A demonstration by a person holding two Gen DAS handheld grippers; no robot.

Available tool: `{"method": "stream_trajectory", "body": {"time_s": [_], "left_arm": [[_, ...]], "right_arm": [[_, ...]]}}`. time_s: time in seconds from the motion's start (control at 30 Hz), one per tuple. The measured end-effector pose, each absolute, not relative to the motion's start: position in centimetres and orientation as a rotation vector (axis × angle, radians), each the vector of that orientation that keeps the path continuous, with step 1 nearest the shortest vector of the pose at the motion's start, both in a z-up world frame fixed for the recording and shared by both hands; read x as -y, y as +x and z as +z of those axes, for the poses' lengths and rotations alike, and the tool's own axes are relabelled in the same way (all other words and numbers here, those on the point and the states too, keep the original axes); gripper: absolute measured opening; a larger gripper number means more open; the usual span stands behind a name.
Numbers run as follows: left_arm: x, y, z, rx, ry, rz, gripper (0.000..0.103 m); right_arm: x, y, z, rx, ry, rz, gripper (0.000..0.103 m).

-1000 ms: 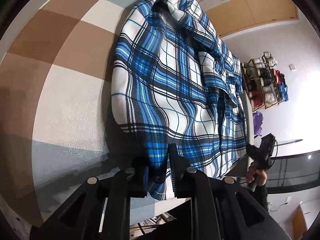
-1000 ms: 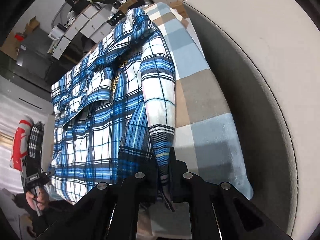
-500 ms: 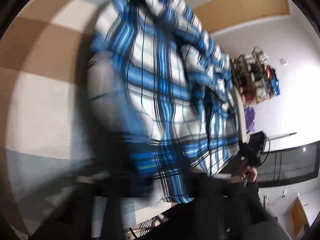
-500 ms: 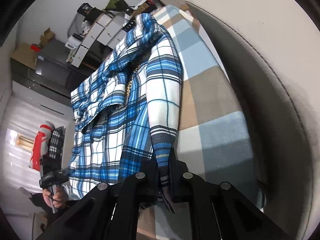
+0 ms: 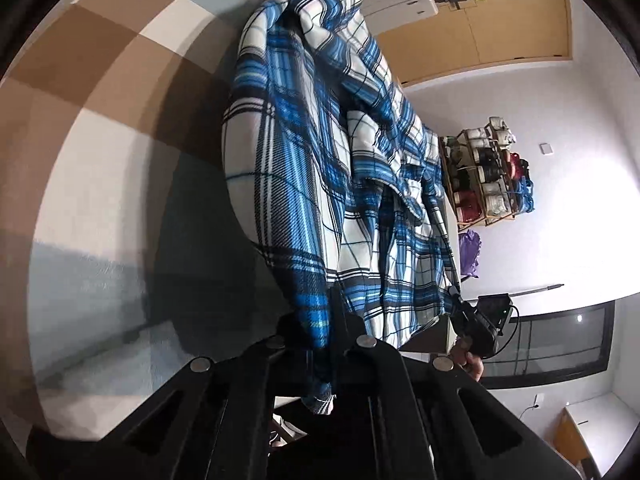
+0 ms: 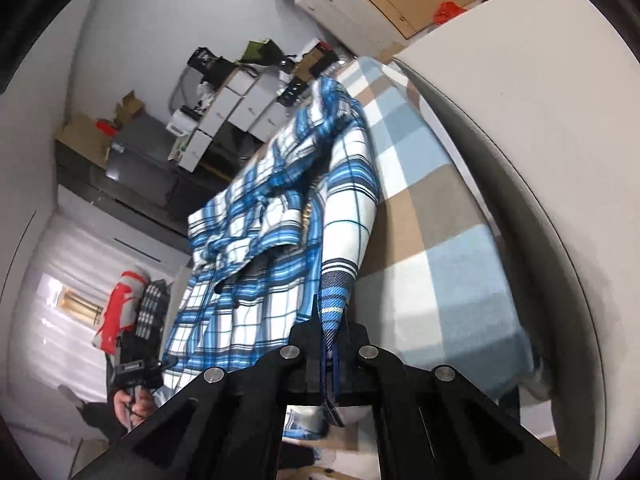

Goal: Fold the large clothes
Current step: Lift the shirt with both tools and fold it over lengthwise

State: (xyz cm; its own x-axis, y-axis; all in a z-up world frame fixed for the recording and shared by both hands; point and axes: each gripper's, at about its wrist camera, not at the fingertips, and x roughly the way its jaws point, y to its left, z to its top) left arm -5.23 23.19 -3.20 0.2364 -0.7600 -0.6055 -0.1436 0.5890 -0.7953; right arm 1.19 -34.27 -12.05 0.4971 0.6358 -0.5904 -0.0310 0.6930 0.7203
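A blue, white and black plaid shirt (image 5: 320, 168) lies stretched along a checked bed cover (image 5: 100, 168). My left gripper (image 5: 322, 322) is shut on the shirt's near hem corner, and the cloth hangs down between its fingers. In the right wrist view the same plaid shirt (image 6: 280, 240) runs away from me, and my right gripper (image 6: 330, 334) is shut on a dark blue hem edge lifted off the bed cover (image 6: 436, 240). Each view shows the other gripper: the right gripper (image 5: 476, 322) and the left gripper (image 6: 138, 360), each with a hand on it.
White drawer units and boxes (image 6: 232, 112) stand beyond the bed's far end, beside a wooden door (image 5: 500, 28). A wire rack of shoes (image 5: 488, 176) stands against the white wall. A pale padded headboard (image 6: 540, 160) curves along the bed's right side.
Both grippers have lifted their hem corners off the cover, so the shirt's near edge is raised and pulled taut. The right view has tilted up toward the room.
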Motion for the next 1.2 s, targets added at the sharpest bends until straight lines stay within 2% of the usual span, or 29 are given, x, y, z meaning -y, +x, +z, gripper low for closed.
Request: {"method": "stream_trajectory", "body": {"time_s": [0.23,0.43,0.63,0.77,0.9,1.07,1.2], "left_arm": [[-21.9,-8.2,-0.5,-1.284,-0.833,-0.568,0.0],[-22.8,-9.9,1.6,-1.25,-0.87,-0.604,0.0],[-23.8,-4.4,4.8,-1.195,-0.894,-0.635,0.0],[-25.2,2.9,7.0,-1.165,-0.935,-0.617,0.0],[-26.5,10.8,6.8,-1.192,-0.99,-0.558,0.0],[-27.8,18.0,4.0,-1.261,-1.08,-0.451,0.0],[-28.2,20.7,0.6,-1.315,-1.116,-0.375,0.0]], "right_arm": [[34.3,-1.9,-11.9,-1.075,0.73,0.462,0.002],[35.1,-4.9,-9.4,-1.05,0.791,0.532,0.002],[34.8,-2.9,-5.7,-0.975,0.846,0.598,0.002],[34.9,3.4,-3.3,-0.916,0.899,0.583,0.002],[35.2,11.1,-2.9,-0.929,0.95,0.492,0.002],[35.4,20.4,-4.7,-1.024,0.951,0.358,0.002],[36.0,24.5,-7.7,-1.111,0.964,0.274,0.002]]}}
